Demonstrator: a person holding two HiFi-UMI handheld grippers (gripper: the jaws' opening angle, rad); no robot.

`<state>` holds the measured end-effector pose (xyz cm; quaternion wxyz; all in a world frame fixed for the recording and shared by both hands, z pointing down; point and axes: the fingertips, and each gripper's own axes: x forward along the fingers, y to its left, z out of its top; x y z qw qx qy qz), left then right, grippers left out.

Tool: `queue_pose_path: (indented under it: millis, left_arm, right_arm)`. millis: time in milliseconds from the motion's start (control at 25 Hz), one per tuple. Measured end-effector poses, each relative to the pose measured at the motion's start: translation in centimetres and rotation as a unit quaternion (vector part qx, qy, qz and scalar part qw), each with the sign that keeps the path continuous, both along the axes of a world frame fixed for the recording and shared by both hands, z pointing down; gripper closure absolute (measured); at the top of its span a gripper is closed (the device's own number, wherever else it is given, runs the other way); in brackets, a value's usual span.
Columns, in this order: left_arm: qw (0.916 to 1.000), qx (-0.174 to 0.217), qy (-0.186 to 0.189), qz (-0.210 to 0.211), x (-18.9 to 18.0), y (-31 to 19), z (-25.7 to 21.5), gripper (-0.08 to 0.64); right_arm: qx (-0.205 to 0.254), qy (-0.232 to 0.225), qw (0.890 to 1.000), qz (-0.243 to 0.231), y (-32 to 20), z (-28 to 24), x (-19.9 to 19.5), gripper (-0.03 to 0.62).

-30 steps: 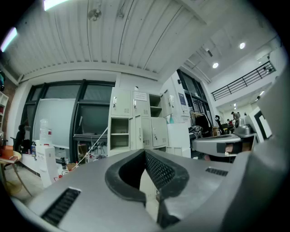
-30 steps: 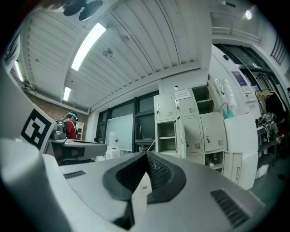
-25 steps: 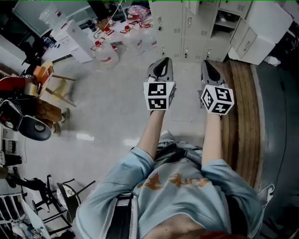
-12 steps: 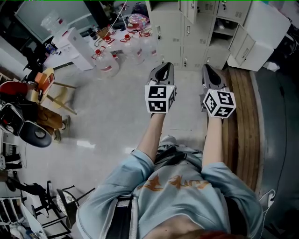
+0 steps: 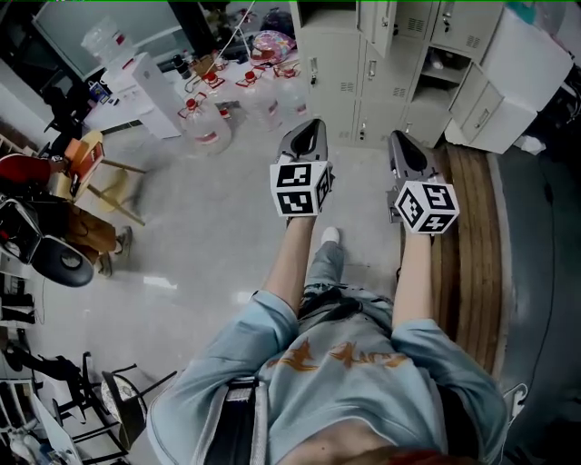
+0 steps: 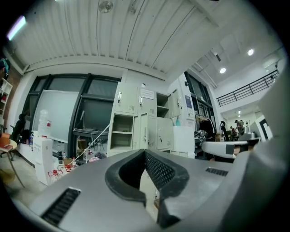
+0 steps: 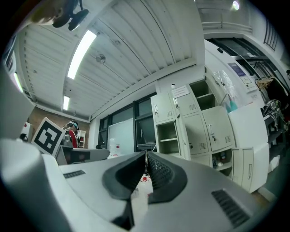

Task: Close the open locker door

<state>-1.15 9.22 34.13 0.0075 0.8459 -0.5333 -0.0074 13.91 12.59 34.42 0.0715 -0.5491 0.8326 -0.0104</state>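
Both grippers were empty. L gripper (image 5: 313, 127) had its jaws together w/ nothing between them, and R gripper (image 5: 399, 141) was likewise closed tip to tip on nothing. Both were held out front, side by side, pointing at the locker bank (image 5: 349, 64).

The bank stood well ahead of both tips, across bare floor (image 5: 227, 209), so neither gripper was in reach yet. More than one compartment looked open. The clearest open door (image 5: 379, 25) hung ahead and up, between the two grippers' lines but closer to R's, just left of R's pointing direction and clearly right of L's. Its long axis was upright, and the leaf stuck out toward the grippers, roughly edge-on. Couldn't tell the hinge side for sure.

Judgement: approach phase, task not begun. R gripper looked the nearer one for the push. Needs more closing-in first, then contact on the leaf's outer face, pushing away from the person.
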Motion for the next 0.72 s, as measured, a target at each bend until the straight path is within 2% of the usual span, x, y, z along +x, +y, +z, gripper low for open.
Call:
queue_pose_path:
  millis: [240,480,720]
  left_arm:
    - [0.9996,0.013,-0.002,0.023,1.8,-5.3,-0.9,0.538]
    - [0.9994,0.01,0.004,0.031,2.8,-12.4,-1.5,0.538]
    - [0.9985,0.029,-0.007,0.045,3.6,-18.9,-3.5,0.538]
  right_arm:
    - [0.006,0.001,1.0,0.007,-5.4,-0.7,1.0,0.561]
    - [0.003,0.002,1.0,0.009,-11.6,-0.8,1.8,0.561]
    - [0.027,-0.018,0.999,0.021,-19.2,-3.4,3.4,0.561]
